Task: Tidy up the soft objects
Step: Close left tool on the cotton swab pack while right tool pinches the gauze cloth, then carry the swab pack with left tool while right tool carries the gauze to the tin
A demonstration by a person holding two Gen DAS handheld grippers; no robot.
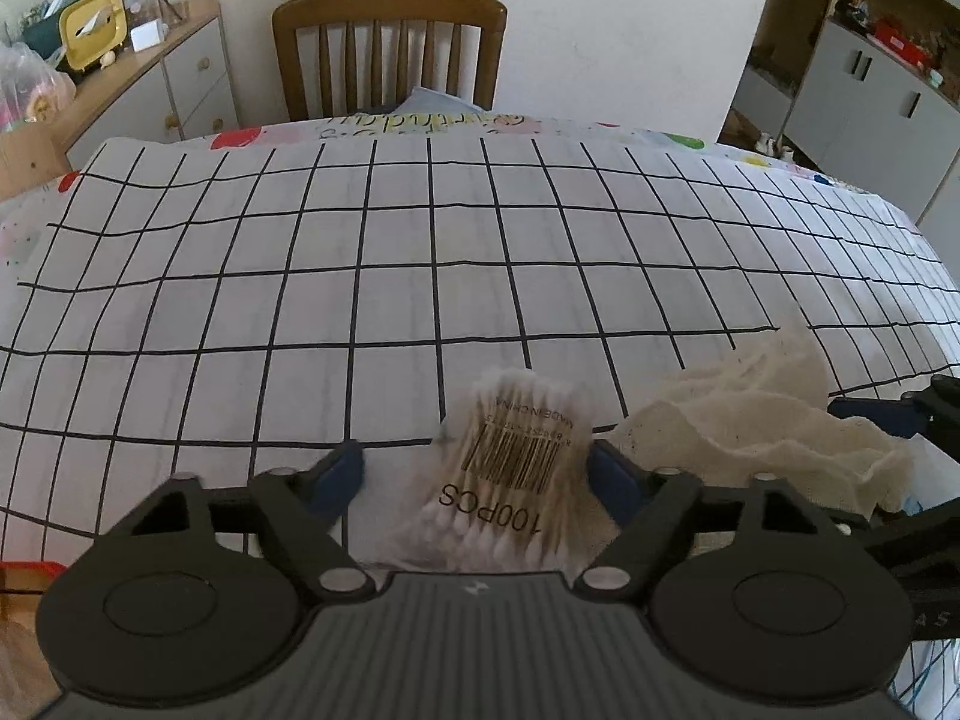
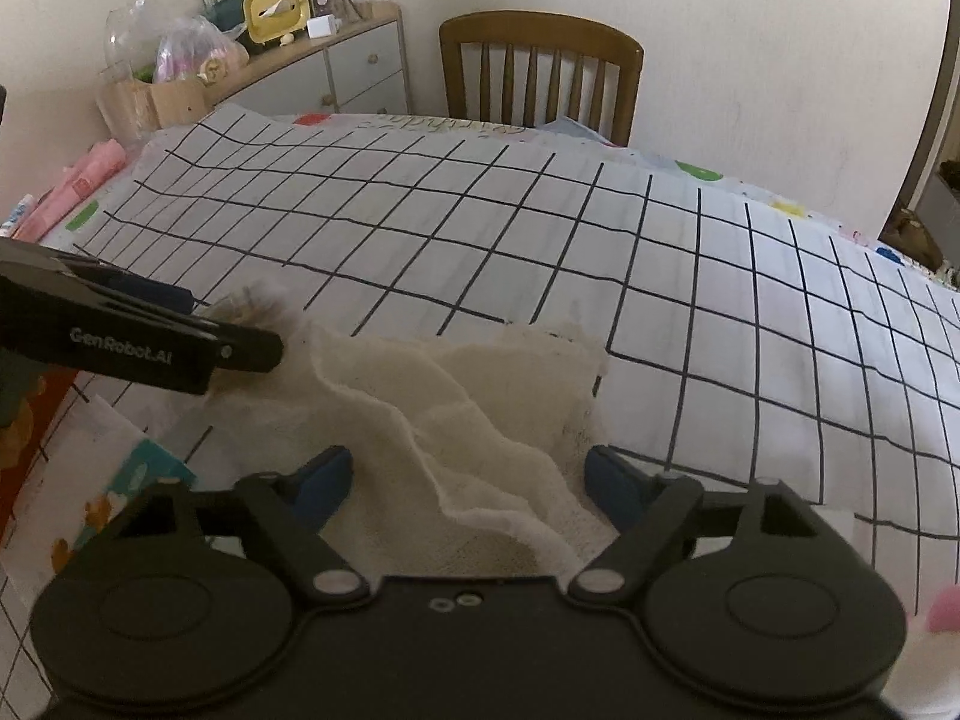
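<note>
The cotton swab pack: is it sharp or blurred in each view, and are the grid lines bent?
Left wrist view: the swab pack is slightly soft, barcode readable; the grid cloth lines bow. Right wrist view: the pack is a blur behind the left gripper.

White worktop cloth (image 1: 420,276) with a black grid; cream towel (image 2: 480,420) at lower centre; brown chair (image 1: 389,54) at top; yellow box (image 1: 93,36) upper left.
</note>
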